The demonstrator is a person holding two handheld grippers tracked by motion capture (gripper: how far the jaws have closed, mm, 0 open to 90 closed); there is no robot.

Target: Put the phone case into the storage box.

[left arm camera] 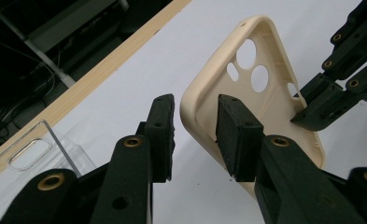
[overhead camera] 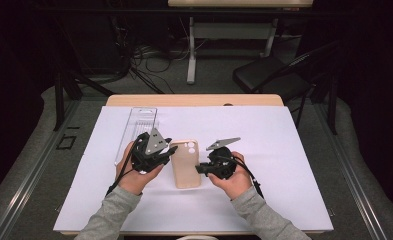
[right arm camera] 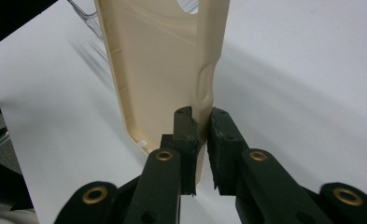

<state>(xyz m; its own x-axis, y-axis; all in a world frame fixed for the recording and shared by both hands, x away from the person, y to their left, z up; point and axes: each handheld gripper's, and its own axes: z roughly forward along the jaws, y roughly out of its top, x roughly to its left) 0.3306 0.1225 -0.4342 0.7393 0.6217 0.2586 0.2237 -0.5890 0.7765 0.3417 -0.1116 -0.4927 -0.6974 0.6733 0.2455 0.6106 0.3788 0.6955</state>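
High view, item one: beige phone case (overhead camera: 186, 164), lying open side up on white sheet (overhead camera: 284, 150), camera holes at far end, between both grippers near the middle of the table.

Right gripper view: right gripper (right arm camera: 201, 135) pinching the case's side wall (right arm camera: 162, 70), one jaw inside the shell, one outside, pads pressed tight, wall buckled slightly at the grip. Seen from above, right gripper (overhead camera: 204, 169) at the case's right edge, toward its near end.

Left gripper view: left gripper (left arm camera: 196, 122) straddling the case's (left arm camera: 265, 88) left wall near the far corner; one jaw inside the shell, one outside on the sheet; a gap visible at the outer pad, jaws partly spread, not yet clamping. From above, left gripper (overhead camera: 170, 149) at the case's far left corner.

Clear plastic tray (overhead camera: 136, 131) left of the left gripper, running toward the far edge. Wooden table rim (overhead camera: 194, 100) beyond the sheet.
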